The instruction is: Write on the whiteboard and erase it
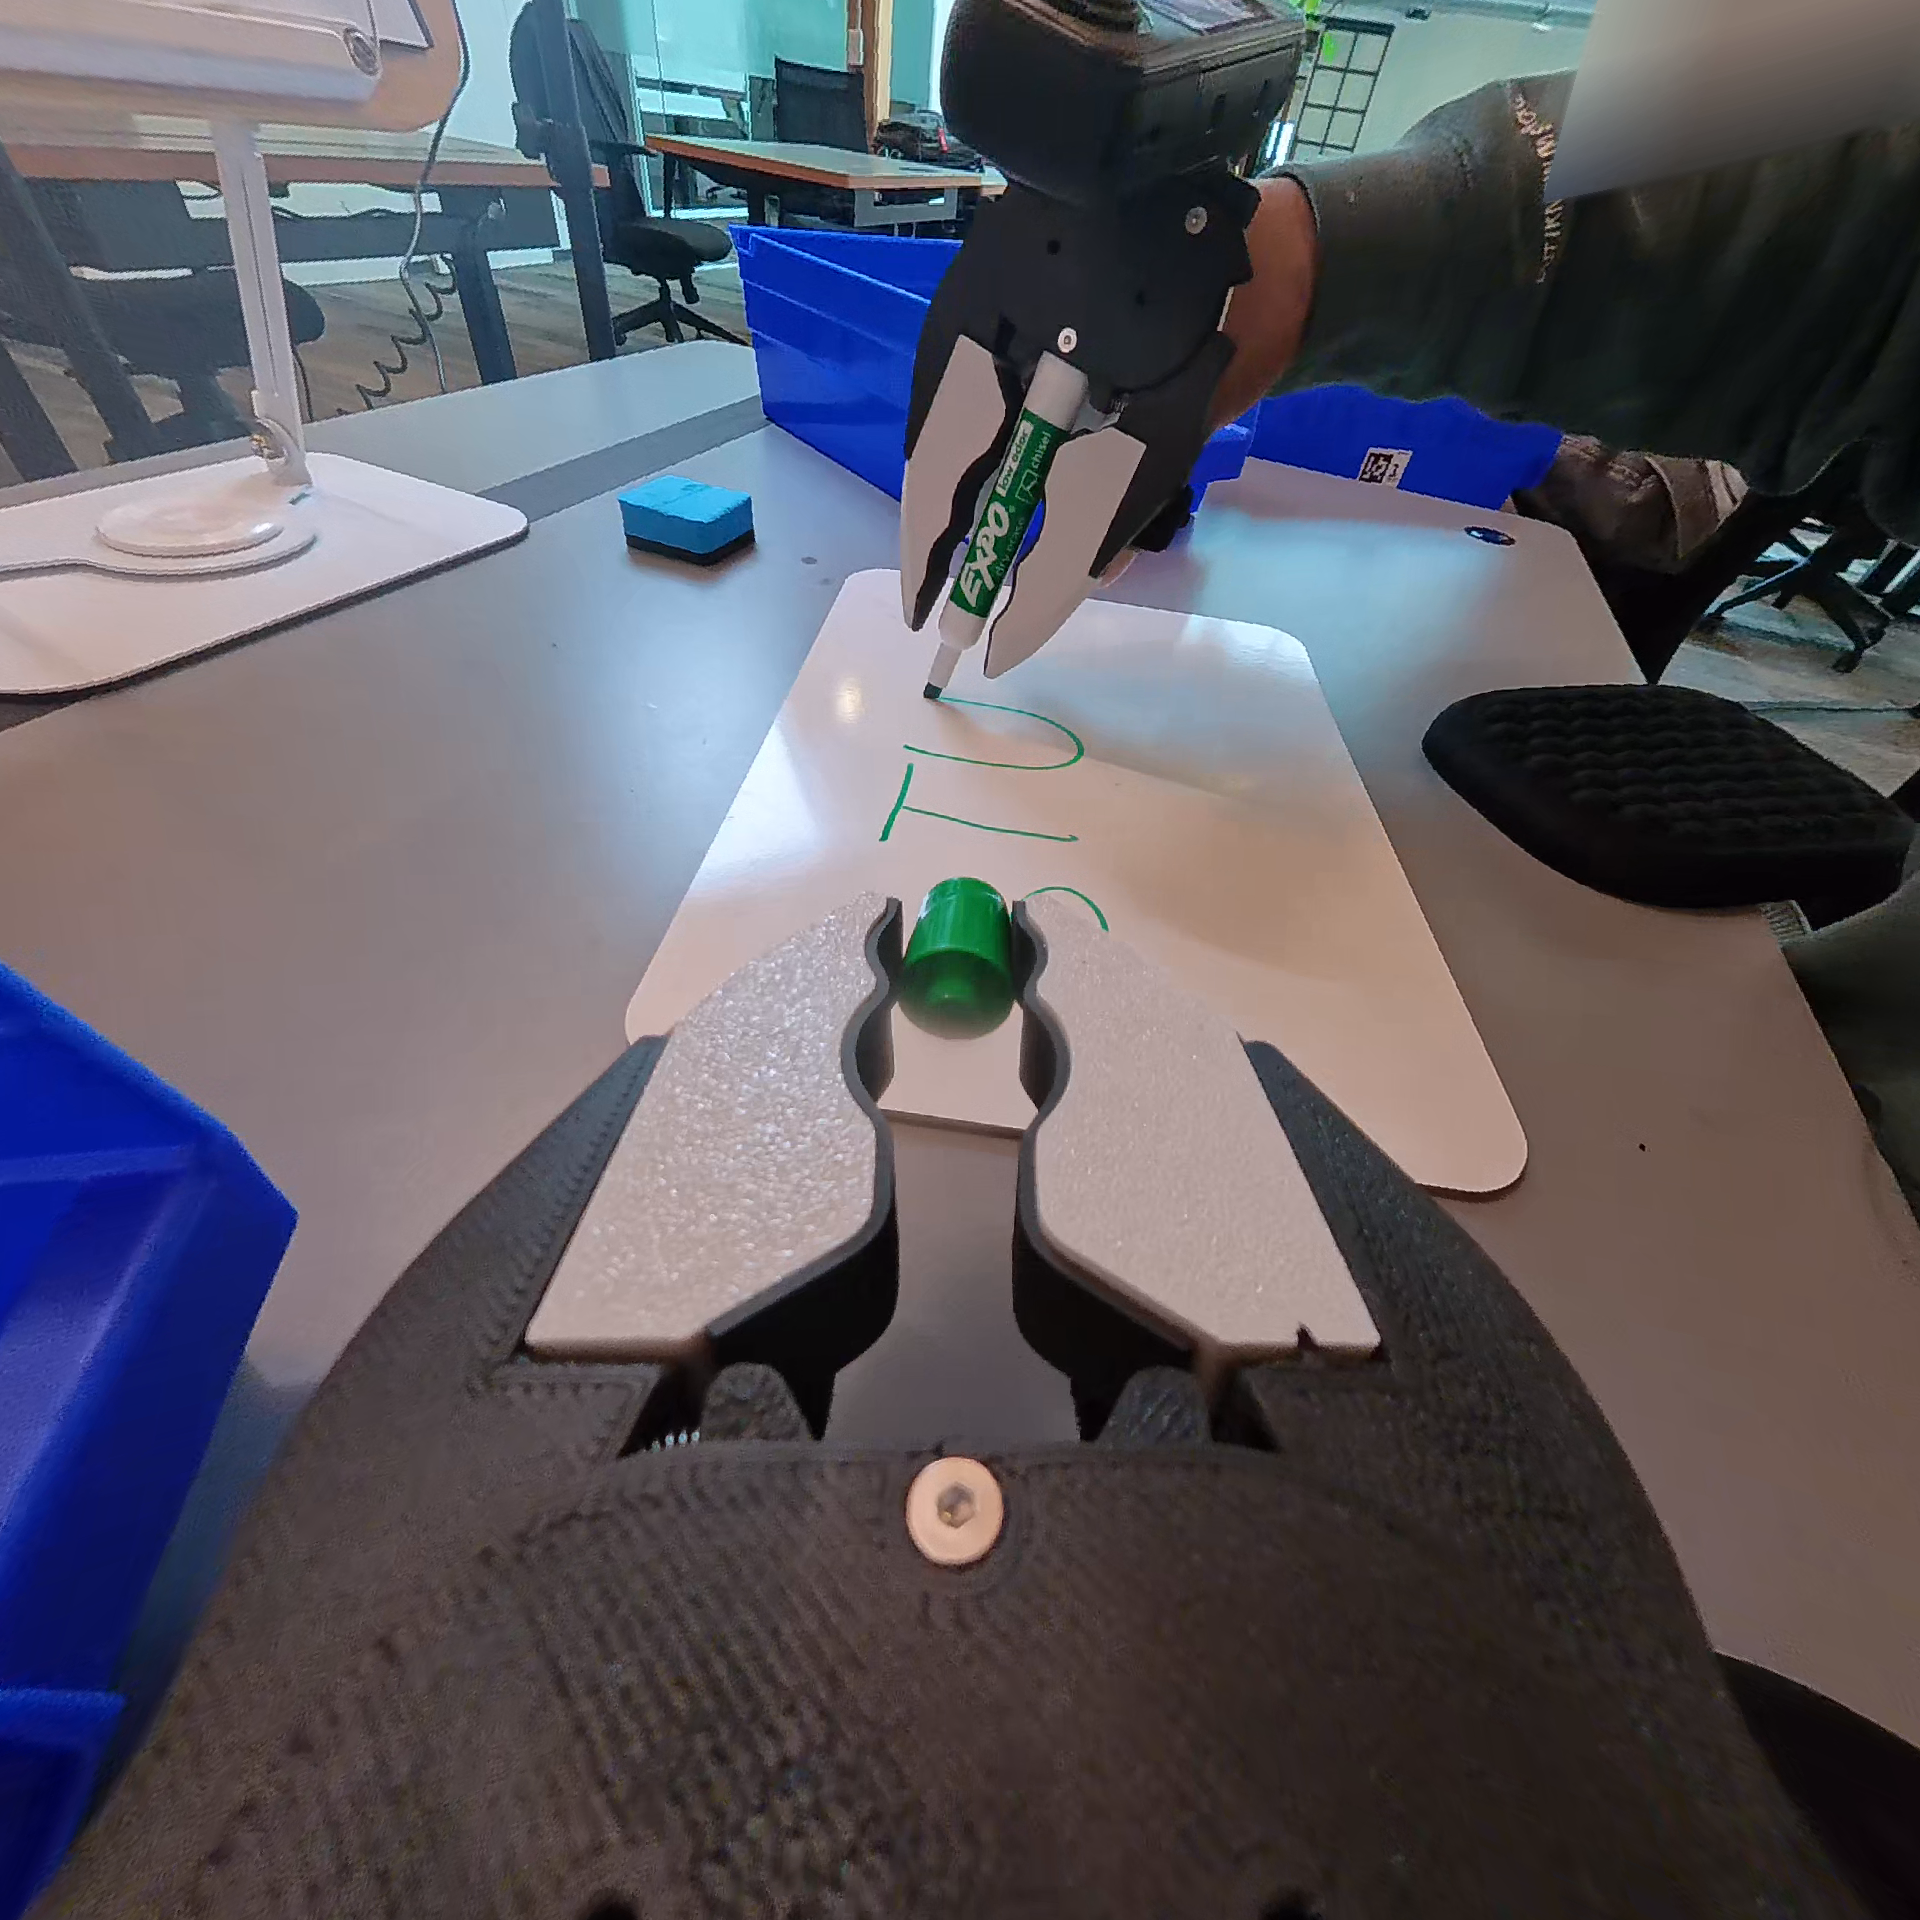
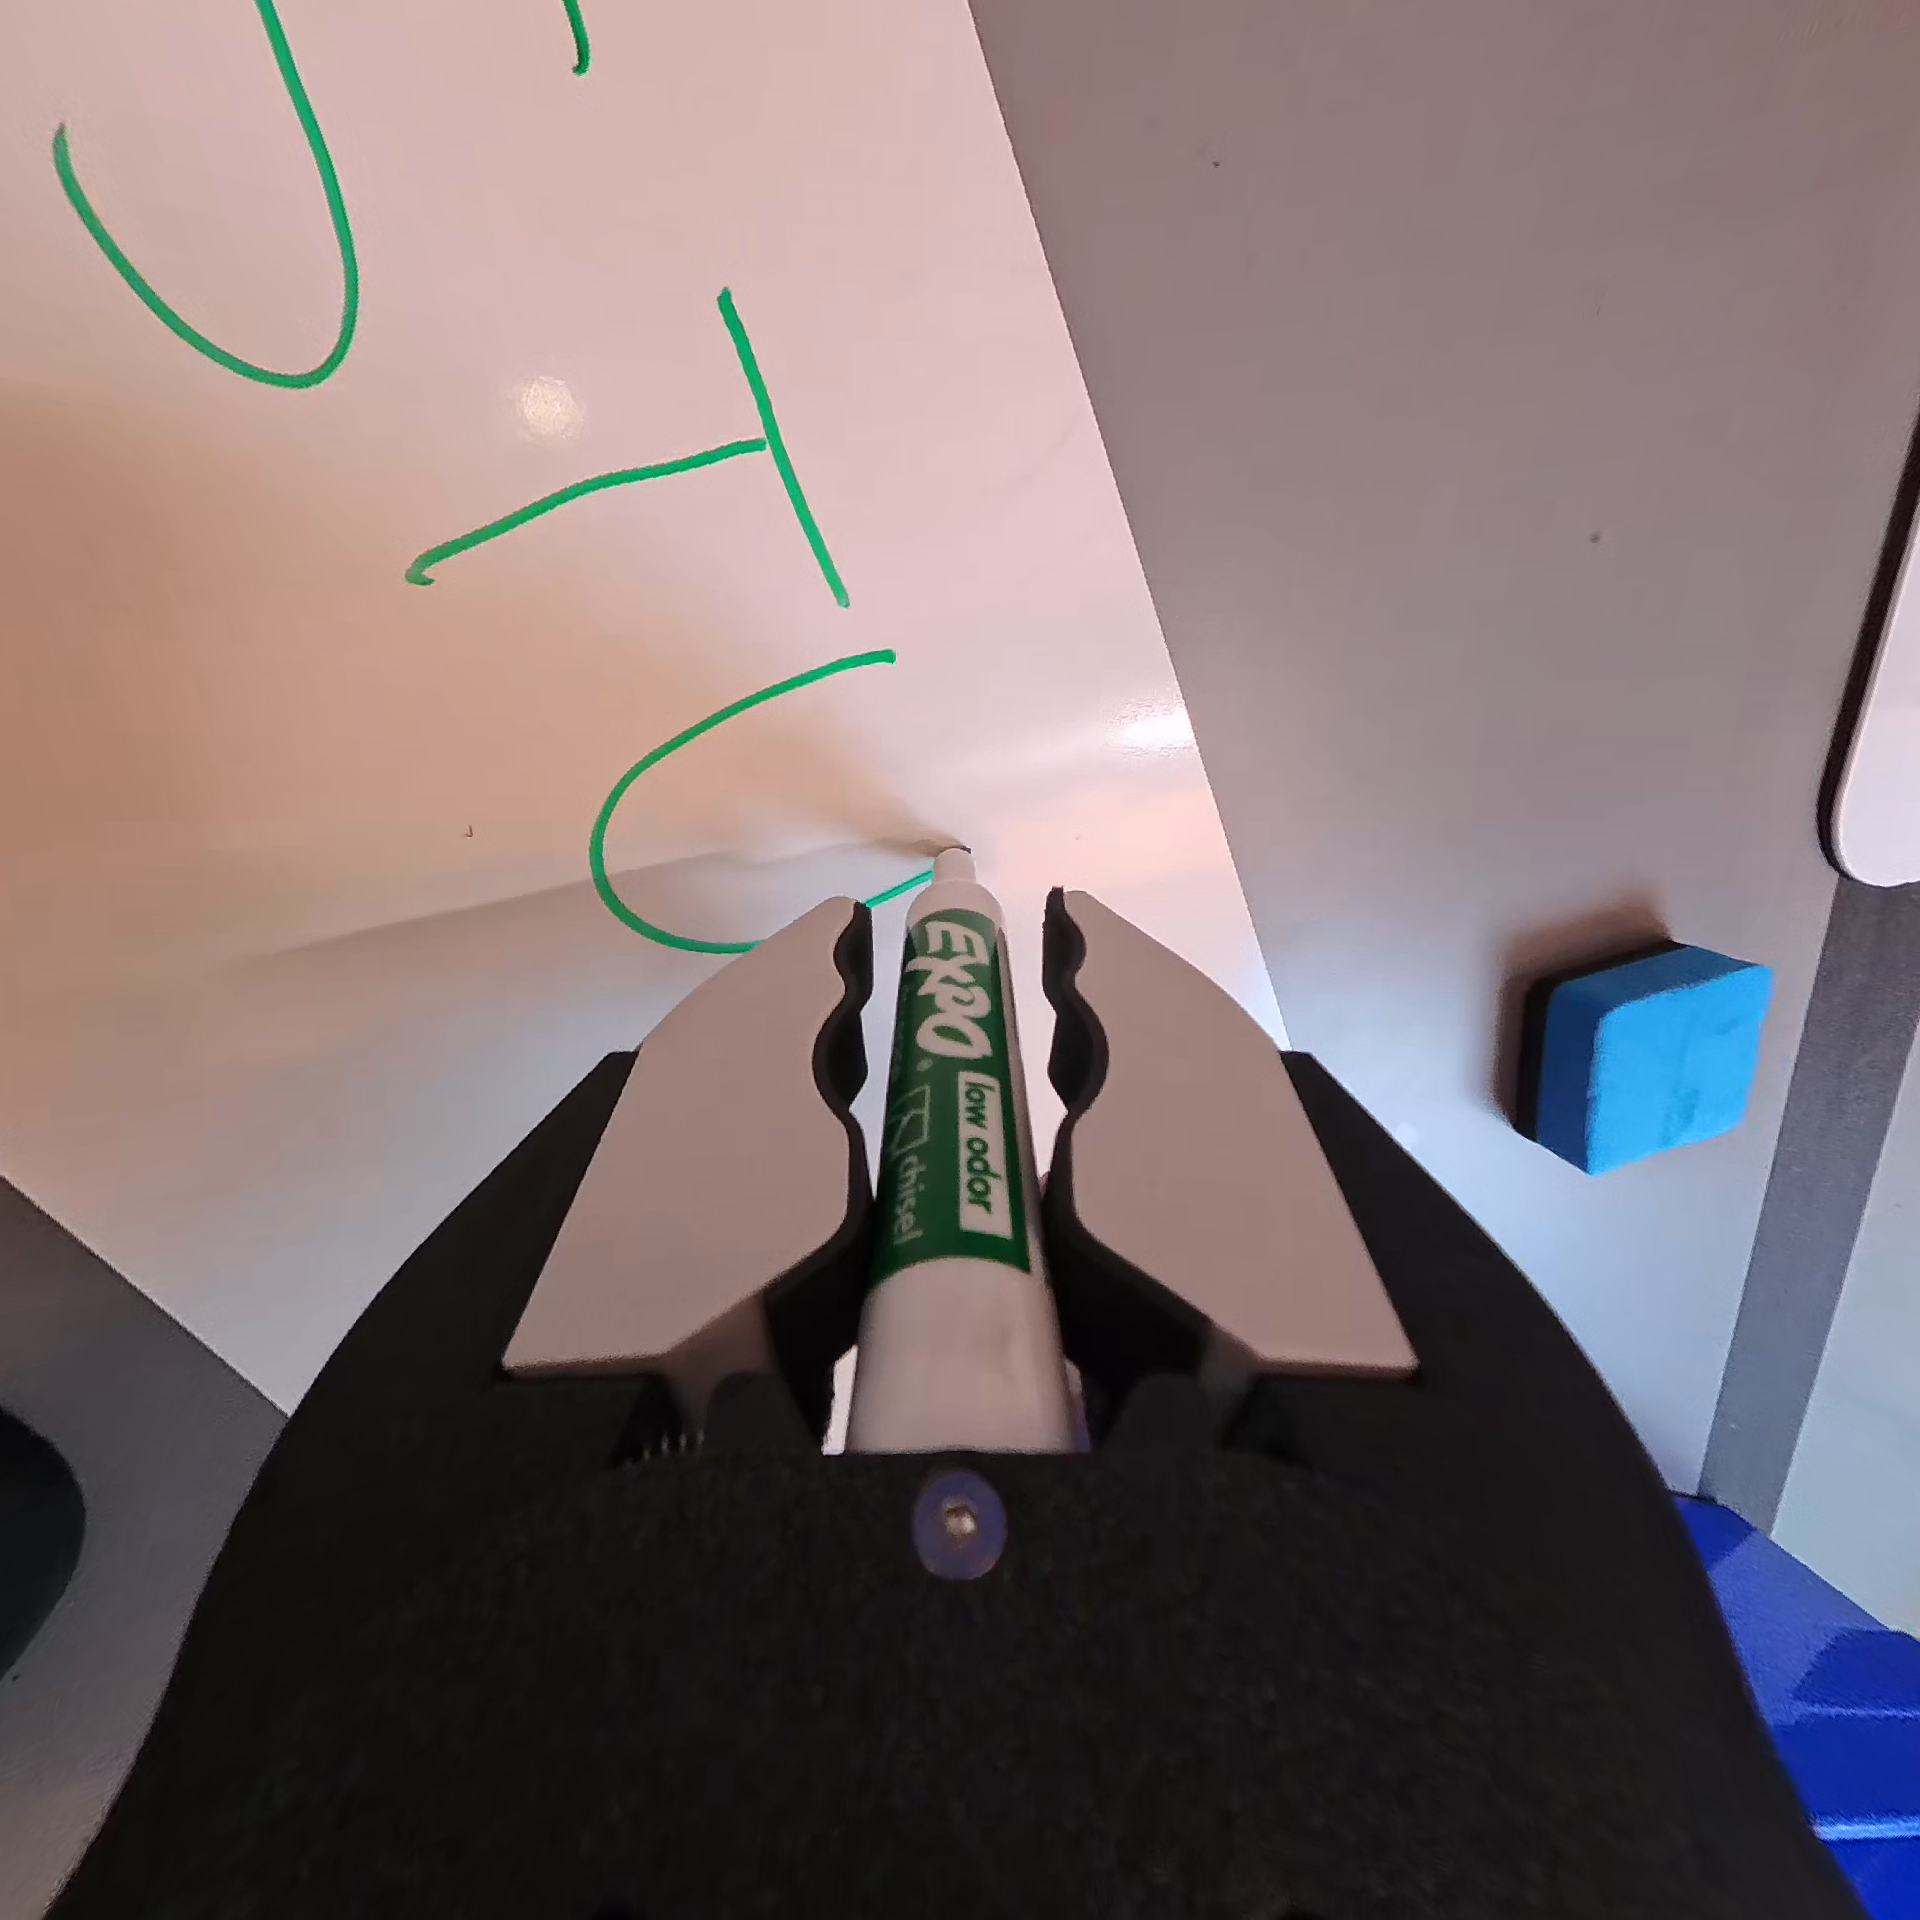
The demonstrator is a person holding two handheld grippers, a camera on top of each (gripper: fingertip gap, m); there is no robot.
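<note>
Whiteboard (image 1: 1195,935) lies flat on the grey table (image 1: 312,883), green strokes partly written. Right gripper (image 2: 956,914) pinches the marker (image 2: 951,1122), tip on the board: writing step. Left gripper (image 1: 954,914) pinches the green cap (image 1: 956,956) at the near edge. Next: finish lettering, then fetch the blue eraser (image 1: 686,516), far left.
</note>
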